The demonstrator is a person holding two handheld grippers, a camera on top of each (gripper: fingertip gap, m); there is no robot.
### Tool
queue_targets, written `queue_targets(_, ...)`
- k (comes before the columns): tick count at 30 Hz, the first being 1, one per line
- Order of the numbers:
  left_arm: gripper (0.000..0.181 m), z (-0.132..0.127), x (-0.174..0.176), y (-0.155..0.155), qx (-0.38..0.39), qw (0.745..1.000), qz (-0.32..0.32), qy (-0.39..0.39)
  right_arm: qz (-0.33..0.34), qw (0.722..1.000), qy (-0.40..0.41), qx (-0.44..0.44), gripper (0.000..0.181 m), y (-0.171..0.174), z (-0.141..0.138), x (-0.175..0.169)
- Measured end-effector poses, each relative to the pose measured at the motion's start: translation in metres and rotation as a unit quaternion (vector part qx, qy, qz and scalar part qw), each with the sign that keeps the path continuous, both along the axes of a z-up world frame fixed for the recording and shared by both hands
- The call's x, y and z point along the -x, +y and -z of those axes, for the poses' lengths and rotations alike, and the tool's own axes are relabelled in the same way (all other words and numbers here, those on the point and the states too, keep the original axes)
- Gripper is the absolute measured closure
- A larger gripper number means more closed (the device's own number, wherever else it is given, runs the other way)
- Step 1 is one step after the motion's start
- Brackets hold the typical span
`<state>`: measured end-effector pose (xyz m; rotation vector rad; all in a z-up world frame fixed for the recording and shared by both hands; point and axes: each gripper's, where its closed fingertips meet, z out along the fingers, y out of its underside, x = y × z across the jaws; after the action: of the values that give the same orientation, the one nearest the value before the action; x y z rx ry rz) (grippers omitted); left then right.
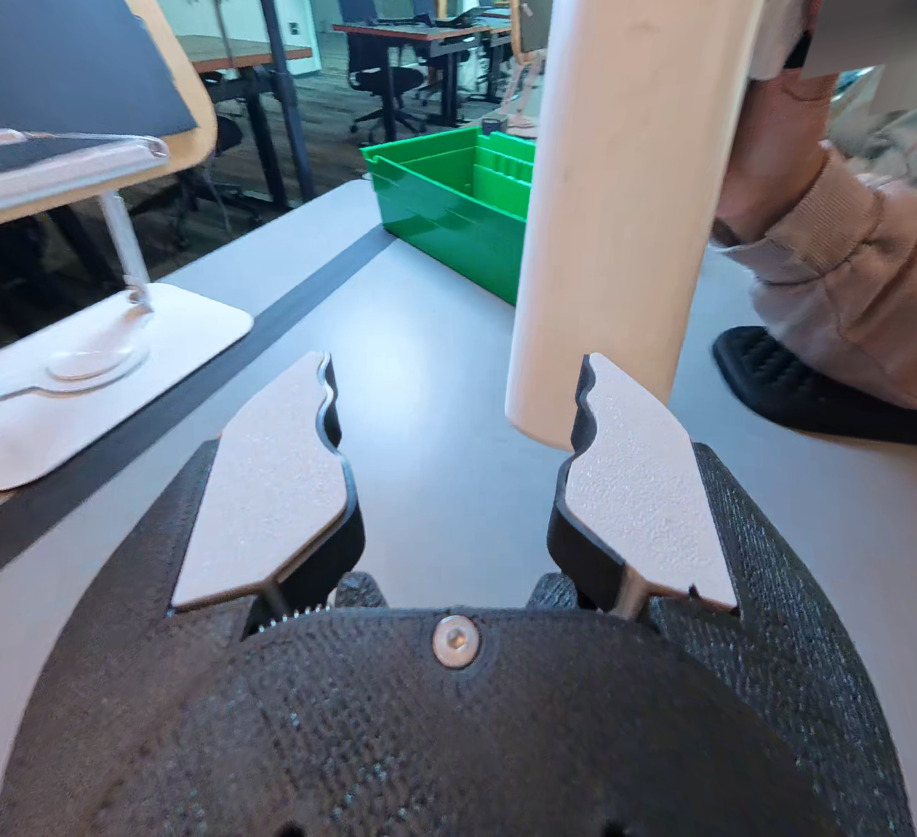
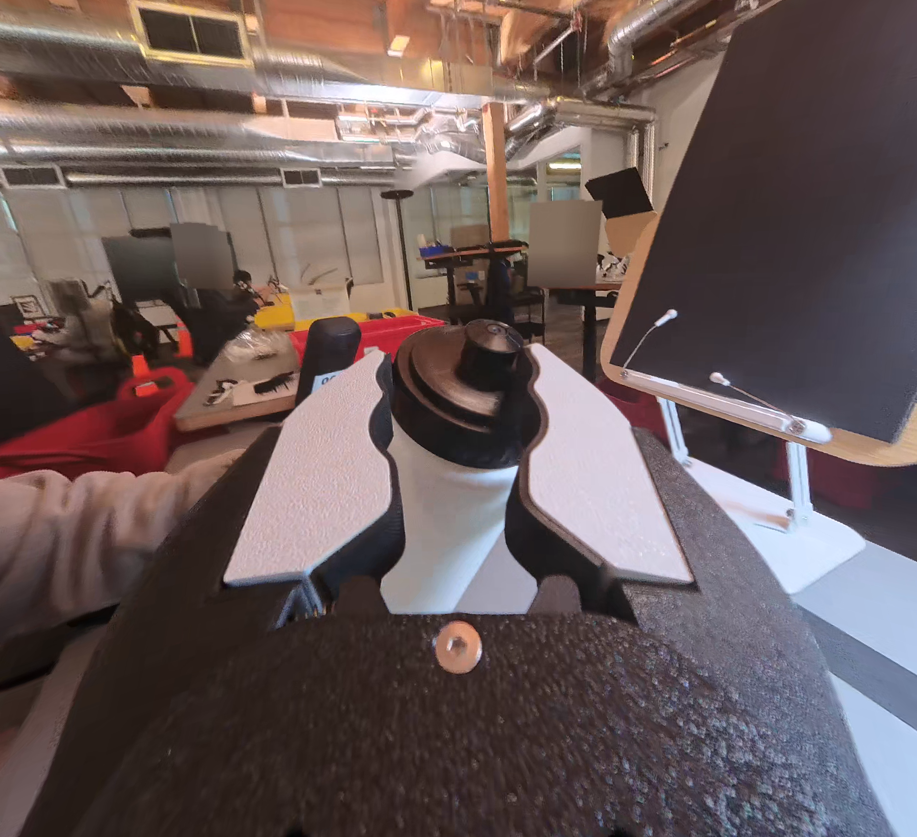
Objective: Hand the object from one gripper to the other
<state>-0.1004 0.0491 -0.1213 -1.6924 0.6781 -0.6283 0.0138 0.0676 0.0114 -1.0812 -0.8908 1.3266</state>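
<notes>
A cream-white bottle hangs upright above the grey table. In the left wrist view its lower end sits just ahead of my right fingertip and is partly hidden by it. My left gripper is open and empty, with the bottle off to the right of the gap between the fingers. In the right wrist view my right gripper is shut on the bottle at its neck, just below the black cap.
A green bin stands on the table behind the bottle. A dark board on a white stand is at the left and also shows in the right wrist view. A black pad and a person's sleeve are at the right. About 20 cm separates my left fingertips from my right.
</notes>
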Motion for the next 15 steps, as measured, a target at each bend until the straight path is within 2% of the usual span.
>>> queue_targets(3, 0.085, 0.022, -0.025, -0.01, 0.056, 0.996, 0.06, -0.02, 0.016, 0.999, -0.039, -0.02, 0.136, 0.001, 0.015, 0.008)
queue_targets(5, 0.087, 0.033, -0.038, -0.014, 0.053, 0.995, 0.081, -0.008, -0.004, 0.999, -0.038, -0.002, 0.136, -0.002, 0.021, 0.016)
queue_targets(12, 0.079, 0.036, -0.063, -0.029, 0.059, 0.989, 0.134, -0.013, -0.024, 0.999, -0.027, -0.004, 0.136, -0.013, 0.019, 0.022)
queue_targets(15, 0.076, 0.046, -0.072, -0.033, 0.061, 0.987, 0.146, 0.004, -0.033, 0.999, -0.018, -0.017, 0.136, -0.023, 0.014, 0.024)
